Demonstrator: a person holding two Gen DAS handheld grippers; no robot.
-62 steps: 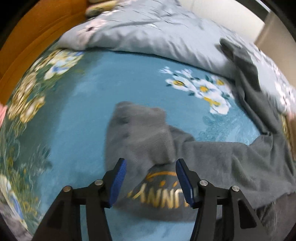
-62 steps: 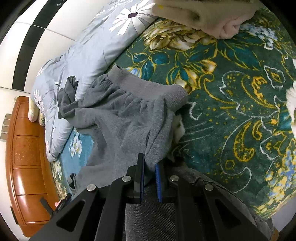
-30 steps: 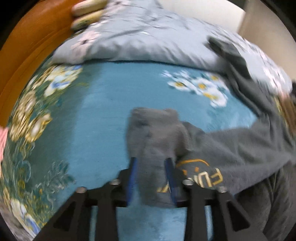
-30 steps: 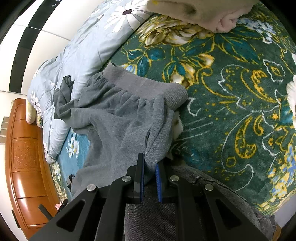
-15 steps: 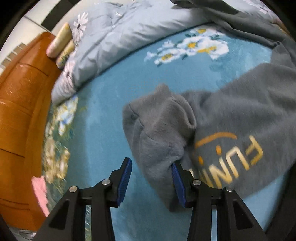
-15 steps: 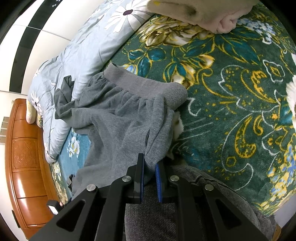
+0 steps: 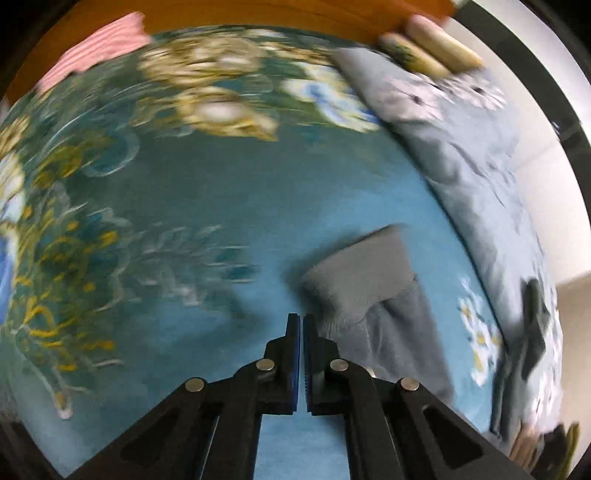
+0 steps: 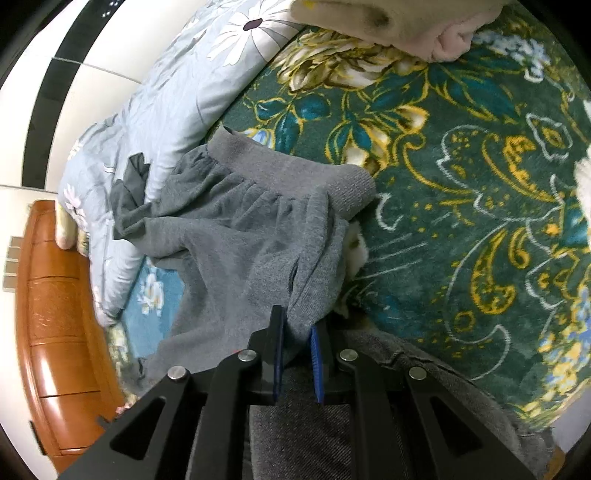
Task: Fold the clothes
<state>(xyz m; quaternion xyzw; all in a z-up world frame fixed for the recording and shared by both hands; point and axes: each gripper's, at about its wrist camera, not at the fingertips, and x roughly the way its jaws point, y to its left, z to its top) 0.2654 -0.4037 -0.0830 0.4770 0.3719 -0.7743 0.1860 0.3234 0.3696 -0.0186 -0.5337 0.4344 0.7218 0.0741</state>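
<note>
— Two grippers, one garment: how does it lie?

— The grey sweatpants (image 8: pixel 236 236) are spread on the patterned blanket (image 8: pixel 461 192), ribbed waistband (image 8: pixel 288 173) towards the blue quilt (image 8: pixel 173 92), and one leg runs away to its cuff (image 7: pixel 360 269) on the plain teal part. The right gripper (image 8: pixel 297 325) pinches a fold of the grey cloth near the hip. The left gripper (image 7: pixel 300 325) has just been closing and now stands with its pads together on nothing, just beside the cuff, the cloth lying to its right.

— How will it handle?

— Soft, thick fleece by the look of it: light, limp, not slippery, nothing to break. It will sag and drag wherever it is not held, and I judge the plush blanket will cling to it.

— Where to take hold?

— The ribbed bands are the firmest parts. I would take the cuff's edge with the left, through both layers, and keep the right's hold by the waist.

— Room to move?

— Plenty of open teal blanket to the left of the cuff. The quilt bounds the far side, with a dark garment (image 8: pixel 131 192) lying on it; the wooden headboard (image 8: pixel 59 314) lies beyond. A pink folded cloth (image 8: pixel 424 26) sits well apart from the waistband.
</note>
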